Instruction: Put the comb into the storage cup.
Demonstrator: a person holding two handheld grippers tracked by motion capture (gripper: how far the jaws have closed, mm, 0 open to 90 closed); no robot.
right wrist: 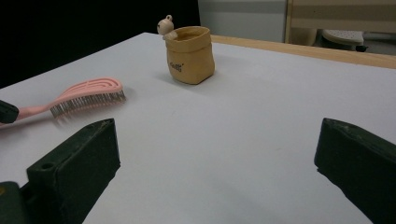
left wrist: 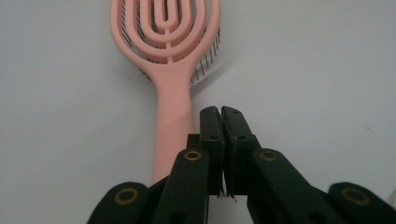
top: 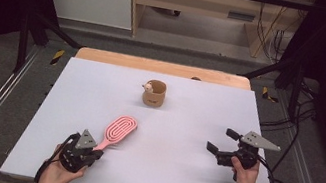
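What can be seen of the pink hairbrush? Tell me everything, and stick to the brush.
The pink plastic hairbrush lies flat on the white table, bristles down. Its oval head is open, built of nested loops with slots between them, and thin dark bristles show beneath its rim. A straight, smooth handle runs toward the person's left hand. The left claw is shut empty beside the handle, above it, not around it. Whether they touch is unclear.

A pink hairbrush [top: 118, 132] lies bristles-down near the table's [top: 176, 175] front-left; a tan pouch-shaped cup [top: 154, 93] stands upright toward the back edge.
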